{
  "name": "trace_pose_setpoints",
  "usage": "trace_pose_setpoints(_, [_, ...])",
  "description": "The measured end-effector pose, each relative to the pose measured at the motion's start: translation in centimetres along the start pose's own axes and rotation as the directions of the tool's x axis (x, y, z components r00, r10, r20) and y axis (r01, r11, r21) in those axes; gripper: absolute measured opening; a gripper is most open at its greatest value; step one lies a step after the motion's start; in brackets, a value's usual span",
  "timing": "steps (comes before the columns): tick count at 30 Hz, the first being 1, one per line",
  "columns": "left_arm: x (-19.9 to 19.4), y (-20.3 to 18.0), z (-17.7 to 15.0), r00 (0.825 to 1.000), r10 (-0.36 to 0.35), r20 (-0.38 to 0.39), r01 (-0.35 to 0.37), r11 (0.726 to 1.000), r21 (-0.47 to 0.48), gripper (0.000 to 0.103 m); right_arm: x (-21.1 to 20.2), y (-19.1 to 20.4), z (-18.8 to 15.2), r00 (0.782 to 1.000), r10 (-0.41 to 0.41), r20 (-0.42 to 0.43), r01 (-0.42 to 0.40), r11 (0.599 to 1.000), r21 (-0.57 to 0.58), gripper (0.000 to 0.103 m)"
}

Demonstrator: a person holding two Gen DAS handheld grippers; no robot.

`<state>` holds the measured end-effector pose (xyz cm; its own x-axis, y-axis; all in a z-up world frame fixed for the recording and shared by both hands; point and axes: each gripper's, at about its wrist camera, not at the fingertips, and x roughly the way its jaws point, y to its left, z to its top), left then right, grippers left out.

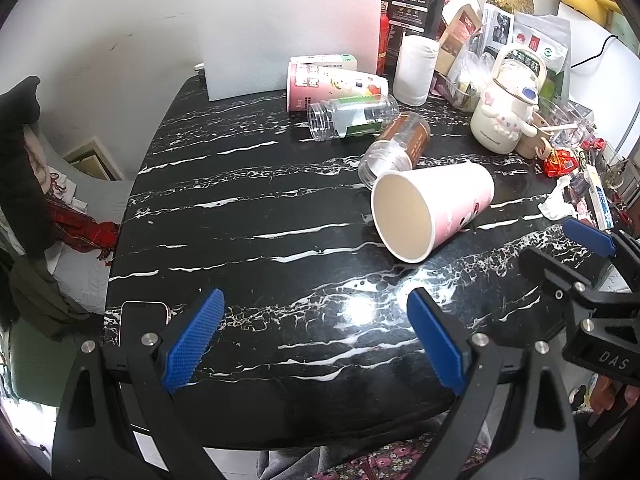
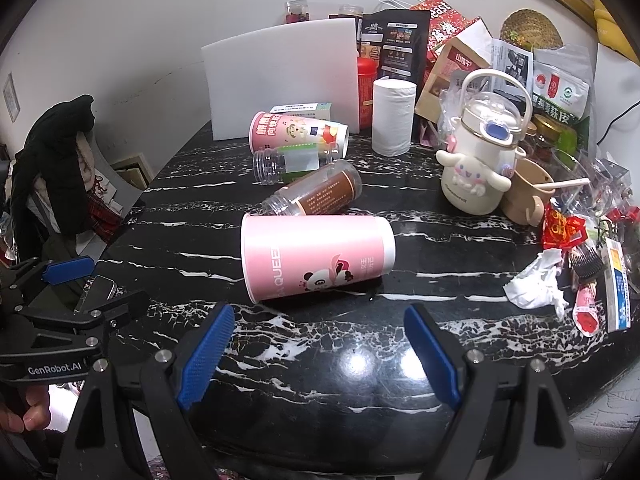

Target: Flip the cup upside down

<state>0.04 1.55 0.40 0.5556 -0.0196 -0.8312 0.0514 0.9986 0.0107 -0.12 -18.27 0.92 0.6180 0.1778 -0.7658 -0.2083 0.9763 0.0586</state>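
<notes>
Black marble table (image 2: 320, 380), pink cup (image 2: 316, 256) on its side, both grippers' jaws wide apart.

Left black two-finger gripper with blue ribbed pads (image 1: 316, 340): fills bottom of left wrist view, jaws spread wide, nothing between pads, fingers angled outward from lower corners toward frame centre. Same gripper seen side-on at lower left of right wrist view (image 2: 86, 286), "GenRobot.AI" on body, bare fingertips of holding hand (image 2: 30, 410) below it.

Right black two-finger gripper with blue ribbed pads (image 2: 320, 346): bottom of right wrist view, jaws spread wide, empty. Also visible at right edge of left wrist view (image 1: 560, 248), tips apart.
</notes>
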Motion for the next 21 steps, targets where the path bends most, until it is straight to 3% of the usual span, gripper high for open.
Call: trace_pose_setpoints(21, [-0.22, 0.03, 0.10, 1.000, -0.003, 0.001, 0.003, 1.000, 0.012, 0.093, 0.16, -0.18, -0.15, 1.000, 0.001, -0.013, -0.001, 1.000, 0.013, 0.087])
